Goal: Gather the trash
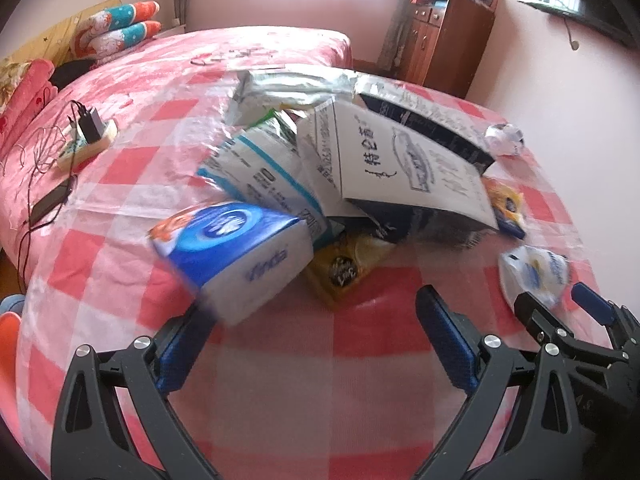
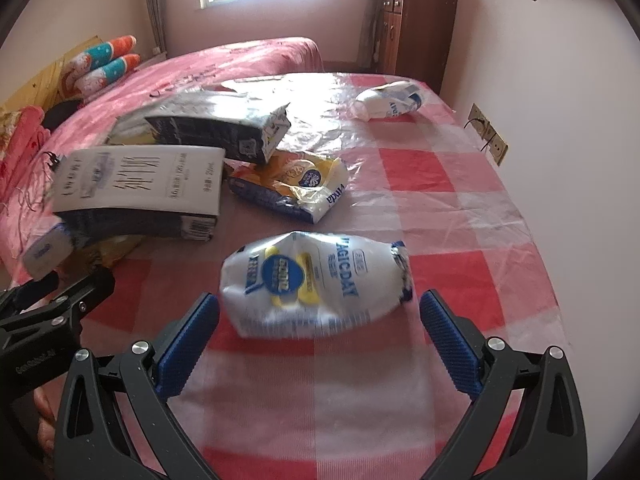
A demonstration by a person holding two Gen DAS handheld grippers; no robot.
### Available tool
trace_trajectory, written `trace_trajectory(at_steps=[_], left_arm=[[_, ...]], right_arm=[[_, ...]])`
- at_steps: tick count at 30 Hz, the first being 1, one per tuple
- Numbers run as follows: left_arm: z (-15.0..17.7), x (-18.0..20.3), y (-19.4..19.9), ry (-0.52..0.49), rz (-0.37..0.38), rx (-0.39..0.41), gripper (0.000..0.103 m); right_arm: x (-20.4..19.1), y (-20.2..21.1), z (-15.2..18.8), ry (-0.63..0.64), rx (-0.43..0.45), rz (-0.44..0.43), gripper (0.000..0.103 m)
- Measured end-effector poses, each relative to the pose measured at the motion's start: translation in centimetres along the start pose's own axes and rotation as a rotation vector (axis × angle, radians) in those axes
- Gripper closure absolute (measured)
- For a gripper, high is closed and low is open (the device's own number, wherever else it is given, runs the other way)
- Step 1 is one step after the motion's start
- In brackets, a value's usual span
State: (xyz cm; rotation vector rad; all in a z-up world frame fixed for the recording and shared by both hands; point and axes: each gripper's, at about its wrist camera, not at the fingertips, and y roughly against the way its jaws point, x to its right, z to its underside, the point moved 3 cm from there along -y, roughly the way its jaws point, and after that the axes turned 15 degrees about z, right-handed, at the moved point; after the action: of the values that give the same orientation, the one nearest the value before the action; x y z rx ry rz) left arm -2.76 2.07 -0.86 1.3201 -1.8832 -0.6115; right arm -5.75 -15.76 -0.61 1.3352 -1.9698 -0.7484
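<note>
Trash collection: barely begun, by the look of it; everything lies loose on the checked tablecloth [image 2: 460, 184], and no bin or bag is in view. Left gripper [image 1: 316, 344]: jaws spread, empty, near the blue tissue pack [image 1: 236, 256] fronting a pile of cartons. Right gripper [image 2: 320, 340]: jaws spread, unclenched, flanking the white wrapper [image 2: 316, 284]. Farther off: yellow wrapper [image 2: 296, 184]; another white wrapper [image 2: 388, 104], far right.

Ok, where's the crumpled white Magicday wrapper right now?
In the right wrist view the white Magicday wrapper lies on the checked cloth, just ahead of the open right gripper, with the yellow Vinda wrapper behind it.
</note>
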Motion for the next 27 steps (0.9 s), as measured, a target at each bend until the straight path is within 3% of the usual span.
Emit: trace_trajectory(at_steps=[14, 27], left_arm=[[-0.4, 1.7, 9.5, -0.097, 0.0, 0.19, 0.004], [-0.1, 1.0, 14.9, -0.107, 0.014, 0.283, 0.004]], right_arm=[[1.6, 9.3, -0.9, -0.048, 0.222, 0.018, 0.004], [1.5, 15.8, -1.0, -0.049, 0.365, 0.065, 0.004]])
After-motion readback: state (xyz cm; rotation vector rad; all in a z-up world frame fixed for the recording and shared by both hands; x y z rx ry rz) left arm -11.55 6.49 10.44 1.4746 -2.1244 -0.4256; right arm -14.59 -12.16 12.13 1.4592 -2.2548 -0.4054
